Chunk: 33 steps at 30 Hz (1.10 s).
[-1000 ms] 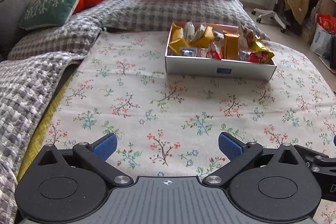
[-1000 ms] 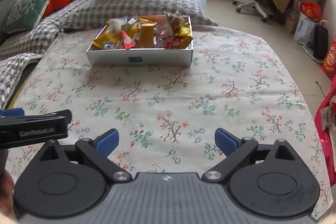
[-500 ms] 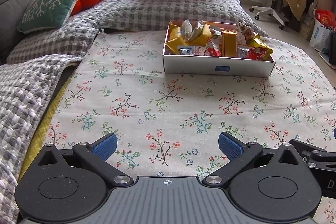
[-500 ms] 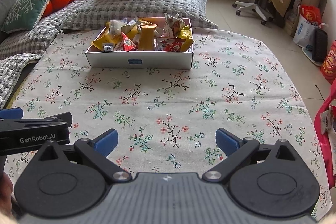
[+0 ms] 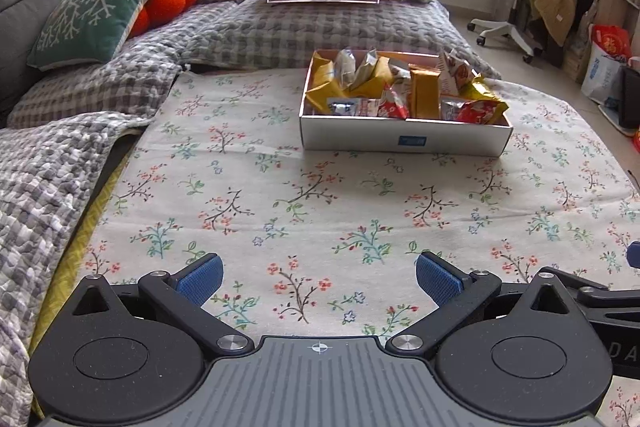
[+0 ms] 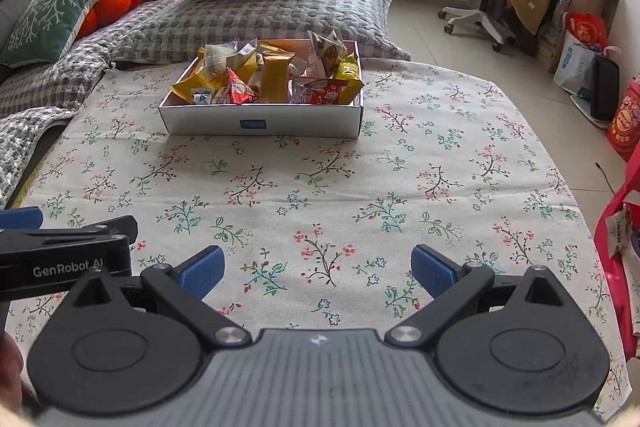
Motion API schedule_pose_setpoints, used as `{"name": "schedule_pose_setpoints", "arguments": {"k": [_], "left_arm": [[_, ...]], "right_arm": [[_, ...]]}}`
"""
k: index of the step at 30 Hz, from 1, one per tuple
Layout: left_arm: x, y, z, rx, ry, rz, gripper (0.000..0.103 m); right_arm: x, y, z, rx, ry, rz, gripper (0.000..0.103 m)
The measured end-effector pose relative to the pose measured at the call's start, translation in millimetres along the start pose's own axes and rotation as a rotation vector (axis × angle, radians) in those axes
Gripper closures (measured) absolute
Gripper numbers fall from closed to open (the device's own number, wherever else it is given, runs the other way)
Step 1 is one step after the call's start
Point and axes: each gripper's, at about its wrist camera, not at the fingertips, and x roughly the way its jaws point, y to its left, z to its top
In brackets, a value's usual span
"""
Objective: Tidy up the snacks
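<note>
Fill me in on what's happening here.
A person holds a gripper in each hand over a floral cloth. The left gripper and right gripper both have their jaws open and hold nothing. Ahead sits a white box piled with snacks. Neither gripper touches it; no snack lies outside it.

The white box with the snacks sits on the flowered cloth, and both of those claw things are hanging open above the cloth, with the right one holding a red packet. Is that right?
Not quite. The right gripper holds nothing: the right wrist view shows only cloth between its blue pads. The rest stands: the white box sits on the flowered cloth, snacks inside, and the left gripper is open too.
</note>
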Motion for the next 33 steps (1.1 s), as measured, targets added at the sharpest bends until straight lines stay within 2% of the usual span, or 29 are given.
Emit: {"name": "schedule_pose_setpoints", "arguments": {"k": [23,33], "left_arm": [[-6.0,-2.6,-0.3,0.024,-0.042,0.025,0.0],[-5.0,-1.8,0.4,0.019,-0.037,0.019,0.0]], "right_arm": [[0.0,-0.1,0.3,0.001,-0.004,0.003,0.003],[-0.7,1.8,0.3,-0.004,-0.007,0.002,0.003]]}}
